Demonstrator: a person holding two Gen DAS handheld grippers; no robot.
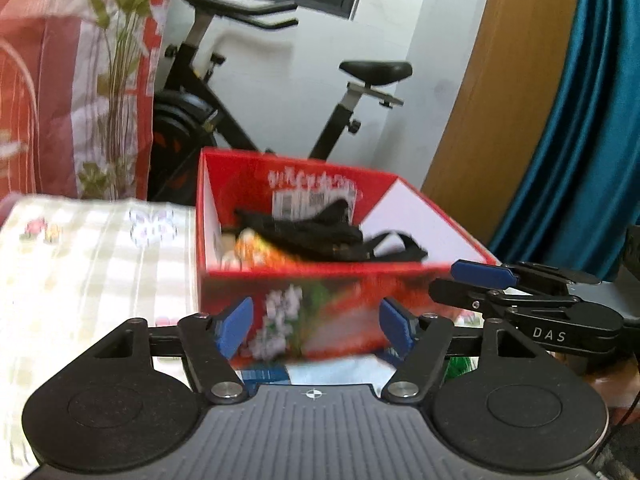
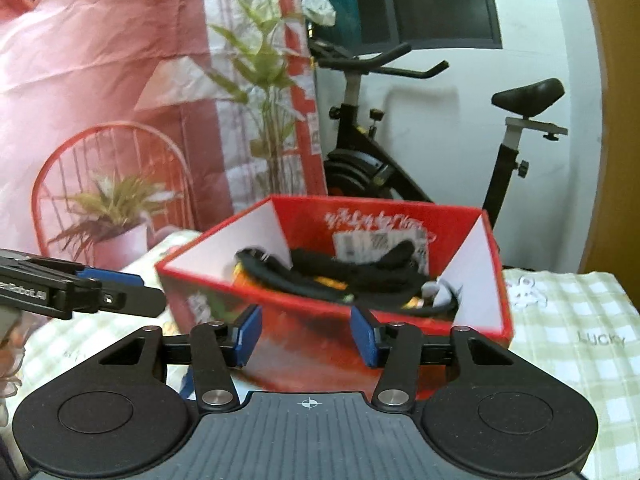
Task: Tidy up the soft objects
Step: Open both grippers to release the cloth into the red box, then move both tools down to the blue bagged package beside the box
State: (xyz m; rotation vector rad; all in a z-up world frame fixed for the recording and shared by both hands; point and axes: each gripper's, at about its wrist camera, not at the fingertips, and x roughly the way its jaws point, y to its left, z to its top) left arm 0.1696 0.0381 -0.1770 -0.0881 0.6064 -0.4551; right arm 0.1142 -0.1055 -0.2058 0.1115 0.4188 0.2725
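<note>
**Soft items boxed, both grippers empty**

A red box (image 1: 336, 280) stands on a checked cloth (image 1: 88, 264), an exercise bike (image 1: 240, 120) behind it. Inside the box lies a tangle of black soft items (image 1: 316, 232), with something orange and white (image 1: 248, 250) beneath, too blurred to identify. The left gripper (image 1: 316, 330) hangs in front of the box with its jaws apart and nothing between the pads. The right gripper (image 2: 307, 336), also in front of the box, stands spread somewhat narrower, likewise grasping nothing. No loose soft item shows on the cloth beside the box, so the sorting looks largely done; whether more waits out of view cannot be told.
</note>
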